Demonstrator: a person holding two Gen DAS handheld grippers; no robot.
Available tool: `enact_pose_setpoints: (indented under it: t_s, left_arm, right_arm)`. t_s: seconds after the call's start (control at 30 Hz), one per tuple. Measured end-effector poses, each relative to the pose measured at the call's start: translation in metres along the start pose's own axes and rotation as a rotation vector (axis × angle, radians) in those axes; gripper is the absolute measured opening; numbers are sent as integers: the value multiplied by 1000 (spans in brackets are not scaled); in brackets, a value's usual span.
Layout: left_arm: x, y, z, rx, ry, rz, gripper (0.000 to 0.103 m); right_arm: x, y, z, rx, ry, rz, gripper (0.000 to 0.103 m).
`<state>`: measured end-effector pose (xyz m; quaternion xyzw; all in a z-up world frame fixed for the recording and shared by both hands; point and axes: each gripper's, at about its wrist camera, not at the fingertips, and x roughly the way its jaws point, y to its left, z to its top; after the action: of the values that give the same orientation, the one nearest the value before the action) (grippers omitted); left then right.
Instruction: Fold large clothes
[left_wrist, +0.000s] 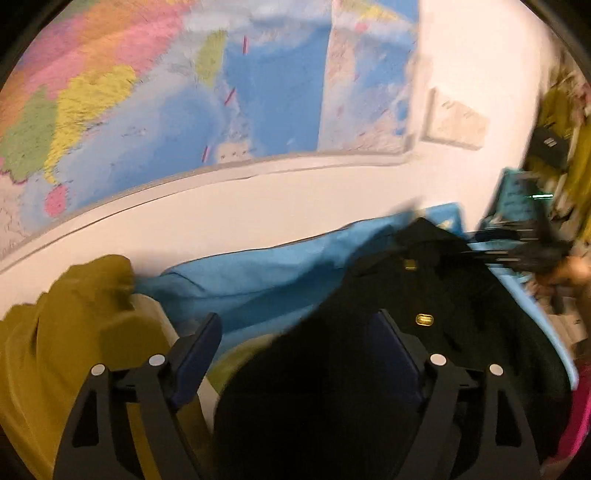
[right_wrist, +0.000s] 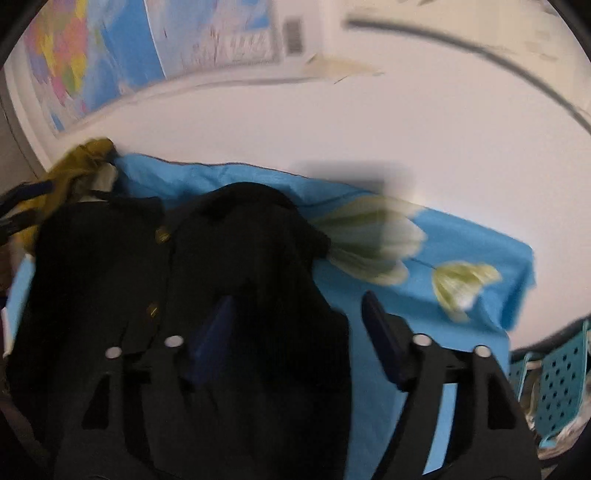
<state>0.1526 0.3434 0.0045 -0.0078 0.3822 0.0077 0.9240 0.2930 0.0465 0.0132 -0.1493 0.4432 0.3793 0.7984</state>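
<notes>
Black coat (right_wrist: 122, 280) lies spread on the blue sheet (right_wrist: 461, 251) by the wall, a mustard garment (left_wrist: 48, 332) at its far end. Both tools hover above it — left gripper (left_wrist: 299, 354) and right gripper (right_wrist: 299, 328) wide apart, holding nothing. Judged best: grab opposite edges evenly — keep the brass buttons (right_wrist: 161, 235) centred, avoid pinching the sheet.

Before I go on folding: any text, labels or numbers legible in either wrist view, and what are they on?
Nothing can be read as words or numbers.
Wall map: place names too blurred and small.
Barcode label at the map's corner: bars show, digits unreadable.
Pale paper stuck on the wall: marks blurred.
Black jacket: gold buttons, no visible lettering.
</notes>
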Motion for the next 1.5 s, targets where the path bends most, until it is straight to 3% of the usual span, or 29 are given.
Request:
enact_pose_setpoints:
  t_s: [0.1,0.2,0.3,0.37,0.4,0.5,0.63,0.7,0.73,0.77,0.8,0.83,0.87,0.97,1.03,1.1,1.13,1.17,1.2,1.23,1.33,1.5]
  left_arm:
    - [43,4,10,-12,98,6,81]
    - [77,14,15,-66,175,-28,84]
    - [95,24,15,-153,226,-114,81]
    - [97,26,12,-185,243,-194,66]
    - [99,21,10,-169,247,-193,63]
    - [98,11,1,-114,288,-185,60]
    - [105,2,-15,-97,335,-220,54]
    - [106,0,-23,-87,339,-227,46]
    - [106,-3,-25,-77,332,-226,40]
    - [104,-4,-26,-66,325,-221,33]
    - [101,-5,-27,-51,313,-209,27]
    - [97,-3,-25,-52,286,-186,13]
    - [89,1,-22,-60,239,-168,10]
    - [56,10,-5,-66,31,-82,9]
    - [54,8,-5,-51,-2,-60,10]
    - [73,-5,-13,37,60,27,14]
    - [90,-12,-21,89,133,125,19]
    - [104,-15,-28,116,187,184,25]
    - [109,-13,-32,110,211,185,27]
    - [108,-9,-34,80,207,156,28]
    - [90,4,-35,7,166,88,53]
    - [40,1,-39,40,43,50,62]
  right_arm:
    - [-24,-13,-33,67,7,45,84]
    - [-24,-22,-46,133,12,25,84]
    - [-25,-29,-34,213,-49,104,79]
    - [-15,-29,-9,261,-92,186,79]
    - [-7,-29,3,284,-96,207,79]
    - [28,-28,32,347,-40,227,80]
    - [89,-25,43,457,122,261,78]
    - [100,-11,43,389,146,289,54]
    - [99,-3,44,334,135,298,33]
    - [90,9,44,239,96,279,21]
    - [75,19,44,149,36,260,18]
    - [59,25,44,103,-26,260,15]
    - [46,28,46,75,-76,260,13]
    - [8,54,46,-145,-258,140,13]
    - [17,50,43,-148,-260,124,16]
    - [59,41,36,-112,-59,-2,22]
    - [76,37,30,-102,29,-91,34]
    - [82,35,24,-103,67,-142,36]
    - [81,33,19,-88,83,-156,35]
    - [70,30,14,-42,52,-119,38]
    - [18,22,-10,58,-56,-6,77]
    - [-52,28,-89,139,-38,78,81]
